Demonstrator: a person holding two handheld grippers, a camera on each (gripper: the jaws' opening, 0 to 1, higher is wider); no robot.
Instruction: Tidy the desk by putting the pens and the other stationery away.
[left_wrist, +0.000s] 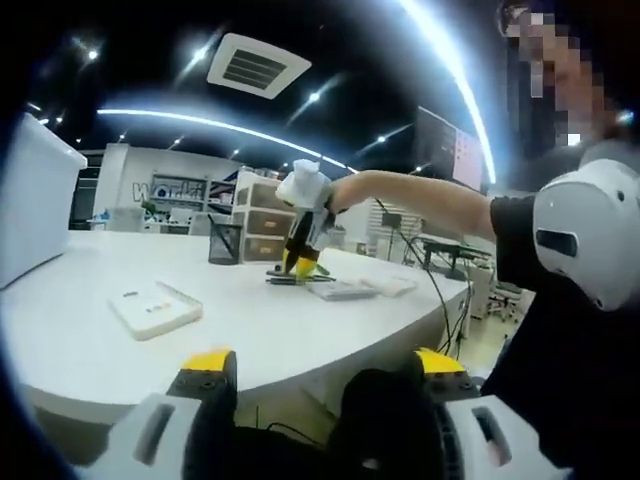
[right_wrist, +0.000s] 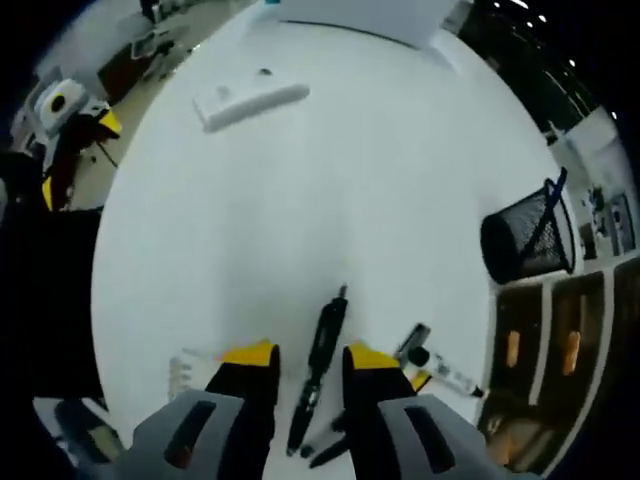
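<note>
Slim black pen (right_wrist: 318, 365), lying flat between right tool (right_wrist: 308, 358)

At frame centre, the right hand-held gripper (left_wrist: 300, 262) points down over pens (left_wrist: 297, 280) on the white bench (left_wrist: 90, 350); a mesh pen cup (left_wrist: 224, 243) stands just left, a white case (left_wrist: 155, 308) lower left.

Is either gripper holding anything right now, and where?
Nothing is held. The right gripper is open above a black pen on the table; the left gripper is open.
</note>
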